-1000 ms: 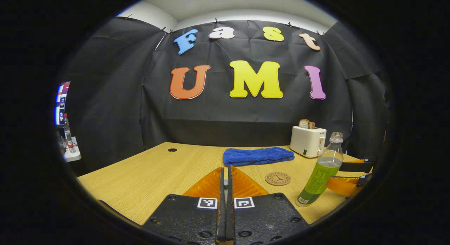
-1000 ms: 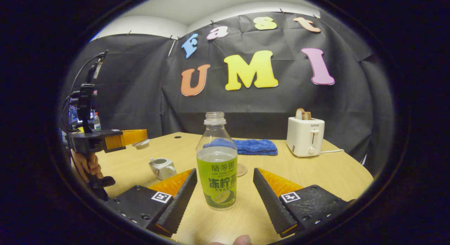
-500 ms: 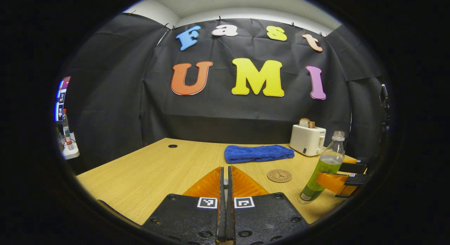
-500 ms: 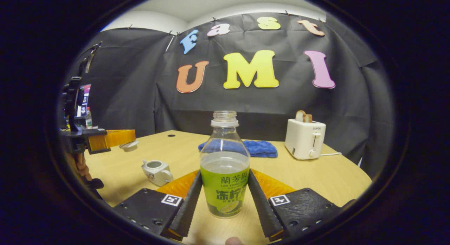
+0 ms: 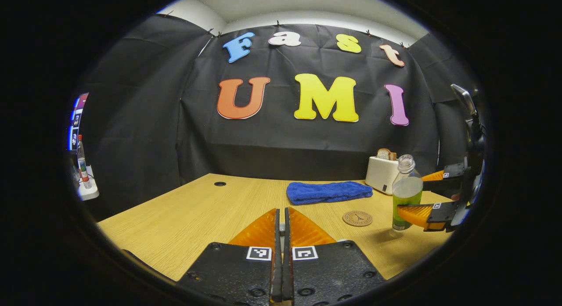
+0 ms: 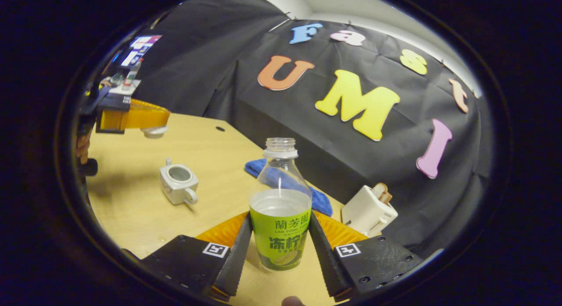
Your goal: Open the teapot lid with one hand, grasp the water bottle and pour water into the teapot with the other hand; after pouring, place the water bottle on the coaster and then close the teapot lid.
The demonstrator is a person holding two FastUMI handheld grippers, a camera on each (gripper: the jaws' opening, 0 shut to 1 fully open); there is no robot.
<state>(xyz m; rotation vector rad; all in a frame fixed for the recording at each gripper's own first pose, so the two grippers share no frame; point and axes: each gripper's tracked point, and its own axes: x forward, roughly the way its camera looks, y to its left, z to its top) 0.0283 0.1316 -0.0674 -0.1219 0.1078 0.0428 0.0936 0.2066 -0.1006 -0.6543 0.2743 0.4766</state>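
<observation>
1. Water bottle [image 6: 280,218], uncapped and part full of clear liquid, sits clamped between both fingers of the right hand-held gripper [image 6: 279,253], which press on its green label; in the left gripper view its base looks raised just off the desk [image 5: 184,218], above its shadow.
2. Left hand-held gripper [image 5: 281,235] has its fingers closed together, and in the right gripper view they pinch the teapot lid [image 6: 154,131] in the air above the desk.
3. Teapot [image 6: 178,184] stands open on the desk, below and beside the held lid.
4. Round coaster [image 5: 357,218] lies bare on the desk, near the bottle.
5. Farther back lie a folded blue towel [image 5: 328,192] and a white toaster [image 5: 383,174] with bread in its slot, by the booth wall.
</observation>
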